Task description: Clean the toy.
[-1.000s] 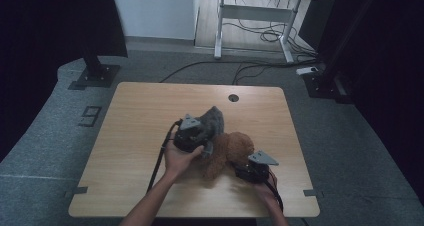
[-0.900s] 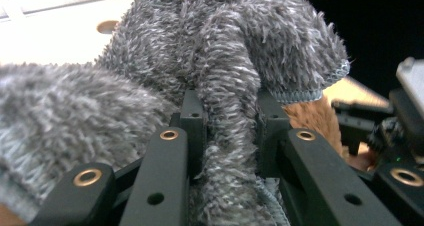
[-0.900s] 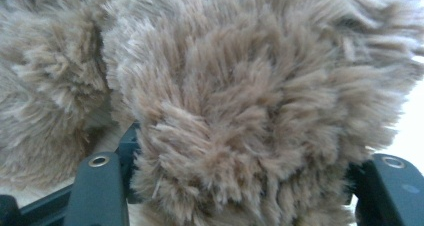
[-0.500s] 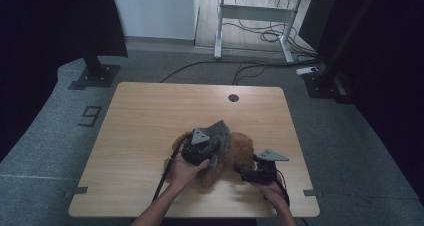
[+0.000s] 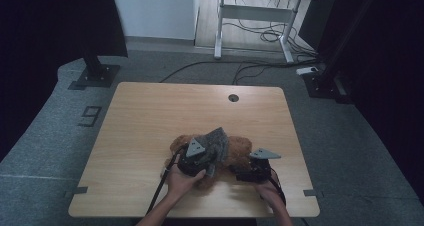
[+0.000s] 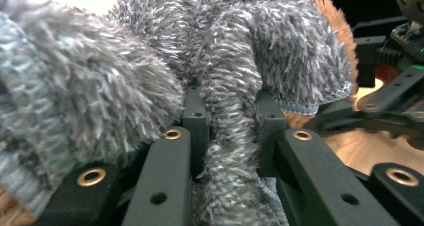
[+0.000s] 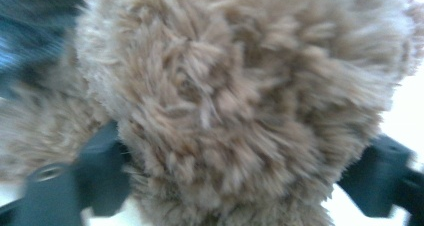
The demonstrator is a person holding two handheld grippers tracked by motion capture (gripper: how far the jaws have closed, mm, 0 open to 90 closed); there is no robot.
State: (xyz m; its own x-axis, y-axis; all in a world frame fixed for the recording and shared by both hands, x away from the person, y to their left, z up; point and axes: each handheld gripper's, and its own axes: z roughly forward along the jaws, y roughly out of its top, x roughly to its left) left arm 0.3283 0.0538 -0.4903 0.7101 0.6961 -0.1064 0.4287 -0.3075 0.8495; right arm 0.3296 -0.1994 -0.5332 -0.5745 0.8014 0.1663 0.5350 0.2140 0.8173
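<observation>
**Grey fuzzy garment over brown plush toy, near edge of desk**

Grey fuzzy knit garment (image 5: pixel 215 142) is draped over the brown plush toy (image 5: pixel 240 151), which lies on the wooden desk (image 5: pixel 150 116) toward its near edge, a little right of centre. In the left claw view a fold of the garment (image 6: pixel 227 136) runs straight down between the two black jaws, which stand close together and pinch it; the left claw (image 5: pixel 196 158) is clenched on the garment, held in the person's left hand (image 5: pixel 181 180).

Right claw (image 5: pixel 252 172) sits at the toy's right side. In the right claw view, blurred, a rounded lobe of the plush toy (image 7: pixel 240 106) lies between the spread jaws. Jaws have just been closing in; whether the pads press the fur cannot be told.

Cable hole (image 5: pixel 233 97) near the desk's far edge.
</observation>
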